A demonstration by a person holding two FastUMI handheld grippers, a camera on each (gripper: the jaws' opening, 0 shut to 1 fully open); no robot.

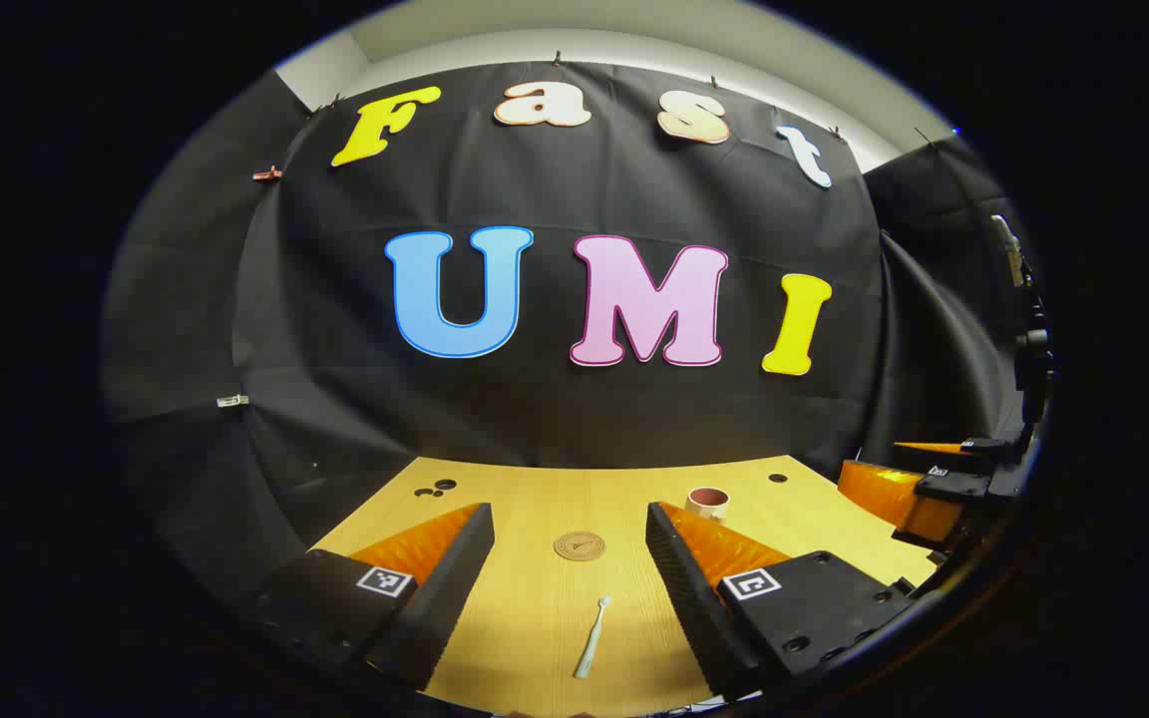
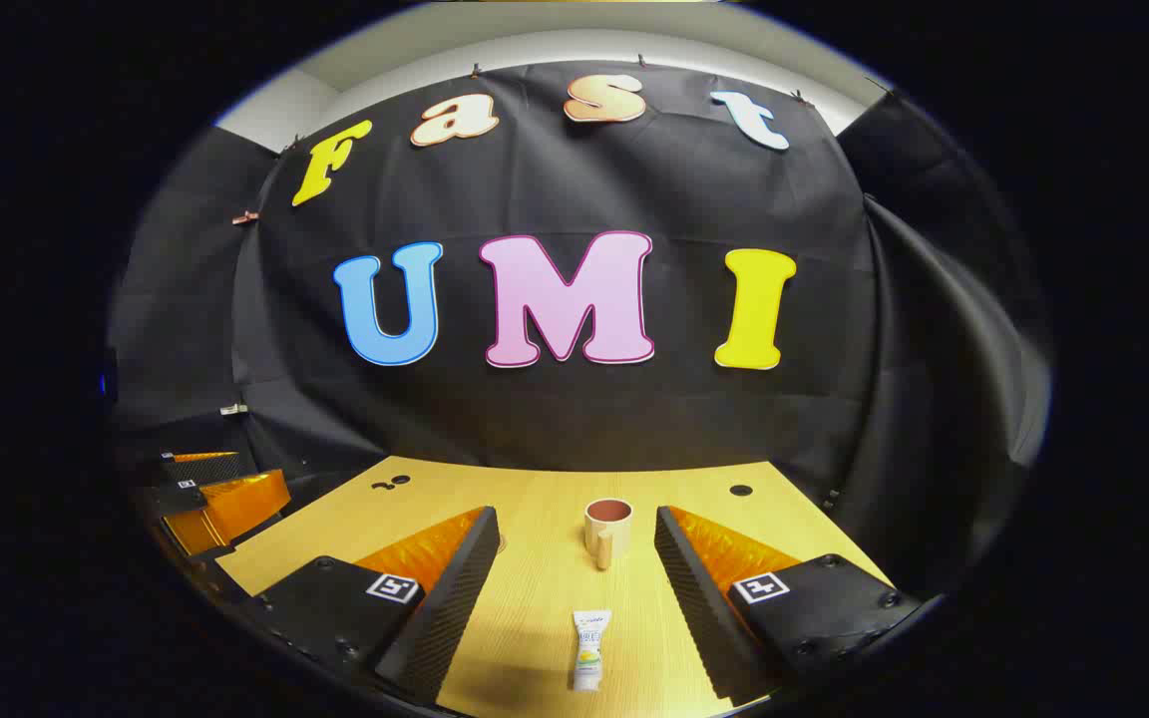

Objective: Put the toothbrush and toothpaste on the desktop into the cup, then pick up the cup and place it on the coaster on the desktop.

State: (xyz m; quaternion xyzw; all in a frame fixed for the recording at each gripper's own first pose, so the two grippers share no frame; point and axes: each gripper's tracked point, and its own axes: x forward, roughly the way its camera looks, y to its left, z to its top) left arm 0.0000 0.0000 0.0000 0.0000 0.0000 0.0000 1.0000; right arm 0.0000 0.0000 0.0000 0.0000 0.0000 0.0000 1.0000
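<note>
A pale toothbrush [image 1: 591, 638] lies on the wooden desktop [image 1: 535, 509] between the spread fingers of my left gripper [image 1: 567, 560], which is open and empty. Beyond it sits a round brown coaster [image 1: 579, 545], and a cream cup [image 1: 707, 504] stands farther right. In the right gripper view, a small white toothpaste tube [image 2: 589, 649] lies between the fingers of my right gripper [image 2: 574, 563], also open and empty. The cup [image 2: 606, 529], handle toward me, stands upright just past it. Each gripper hovers low over the desk near its front edge.
The right gripper [image 1: 919, 489] appears at the right edge of the left gripper view; the left gripper [image 2: 220, 499] appears at the left edge of the right gripper view. Small dark holes [image 1: 433, 489] mark the desk's far corners. Black cloth walls close the booth.
</note>
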